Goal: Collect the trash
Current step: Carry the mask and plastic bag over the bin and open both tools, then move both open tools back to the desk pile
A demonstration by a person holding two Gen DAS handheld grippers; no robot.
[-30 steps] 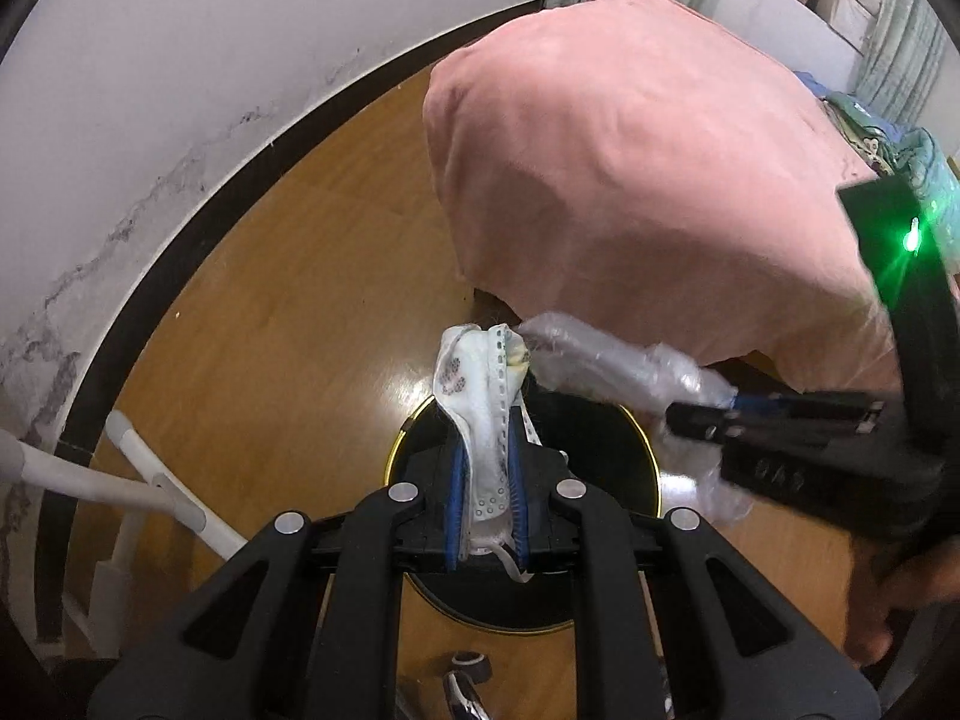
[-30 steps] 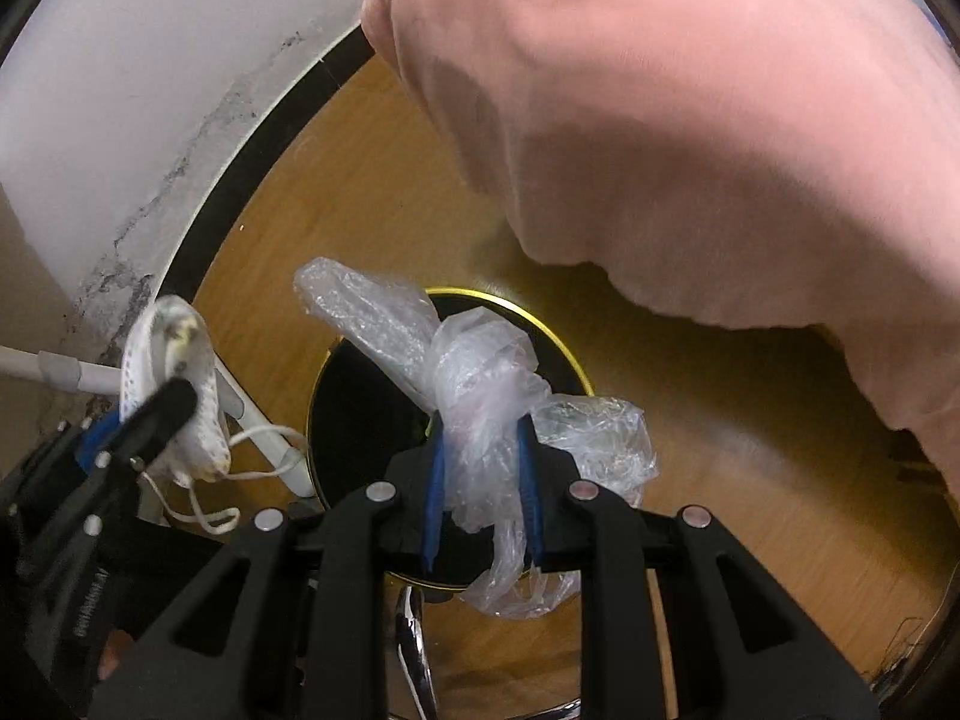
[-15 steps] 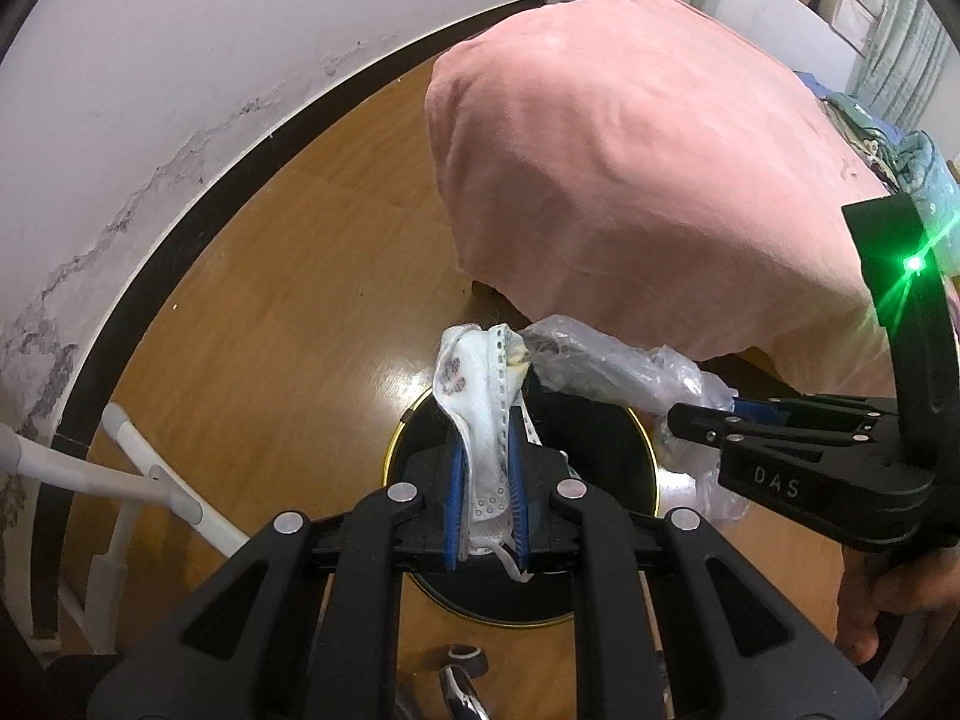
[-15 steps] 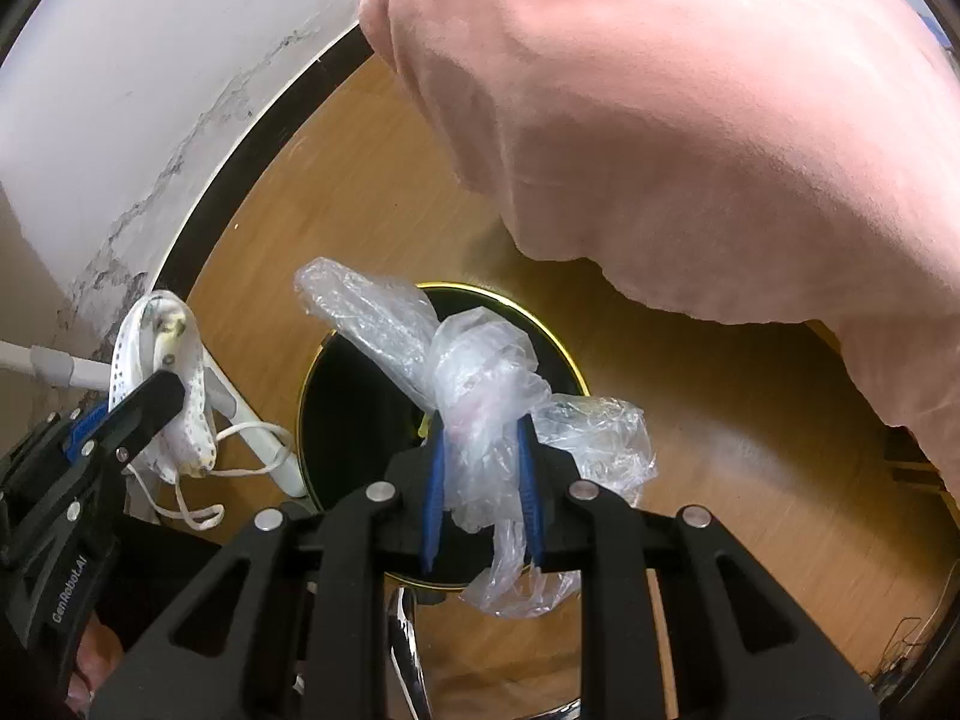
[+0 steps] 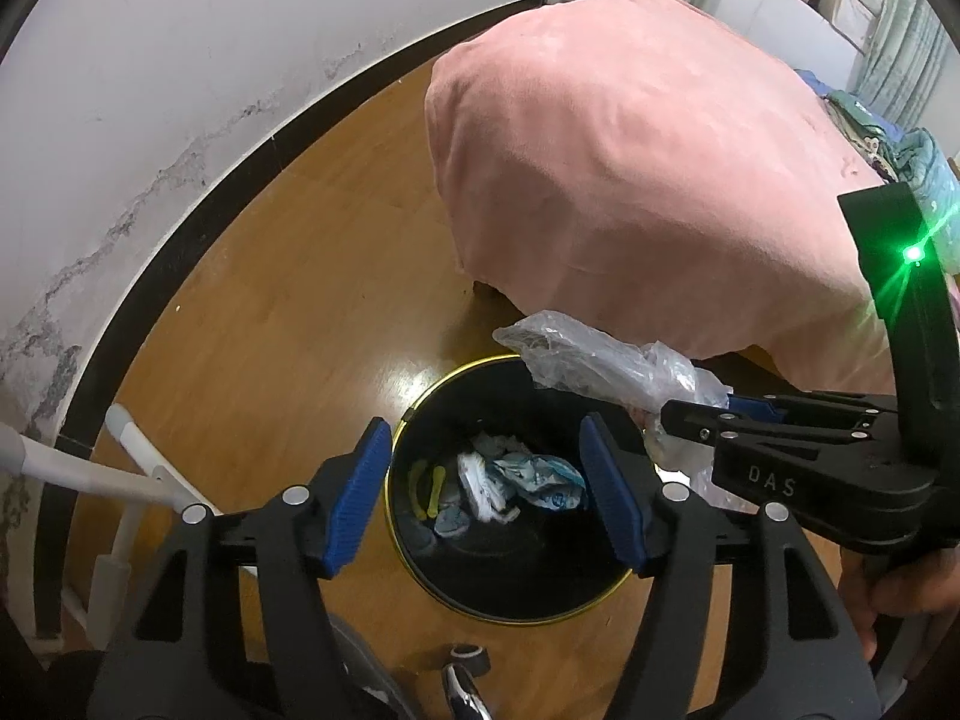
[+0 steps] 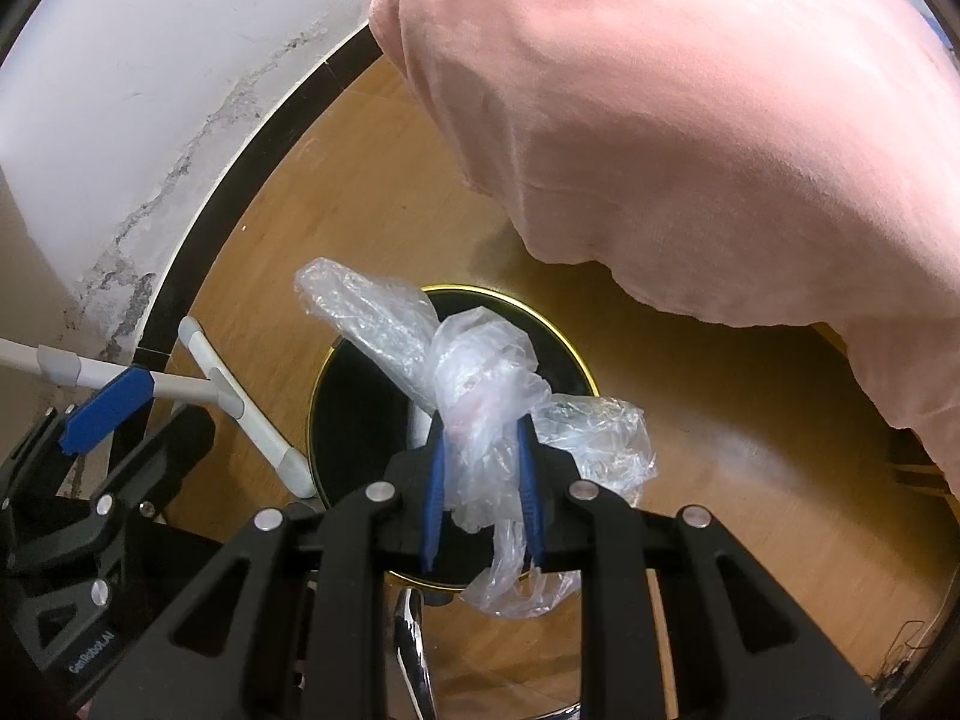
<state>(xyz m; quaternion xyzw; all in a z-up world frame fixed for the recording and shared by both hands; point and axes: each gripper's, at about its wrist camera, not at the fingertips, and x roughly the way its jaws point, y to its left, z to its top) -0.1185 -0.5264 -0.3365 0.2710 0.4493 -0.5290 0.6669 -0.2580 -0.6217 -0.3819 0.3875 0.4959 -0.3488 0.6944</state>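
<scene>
Left gripper [image 5: 489, 489], jaws just opening wide, is hovering empty above the black bin [image 5: 540, 576]. Right gripper [image 6: 480, 483] is clamping the crumpled plastic bag [image 6: 480, 378] over it.

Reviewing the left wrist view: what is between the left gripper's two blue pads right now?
Nothing is held: between the left gripper's spread pads, the left wrist view shows only the black bin below, with crumpled trash inside.
</scene>
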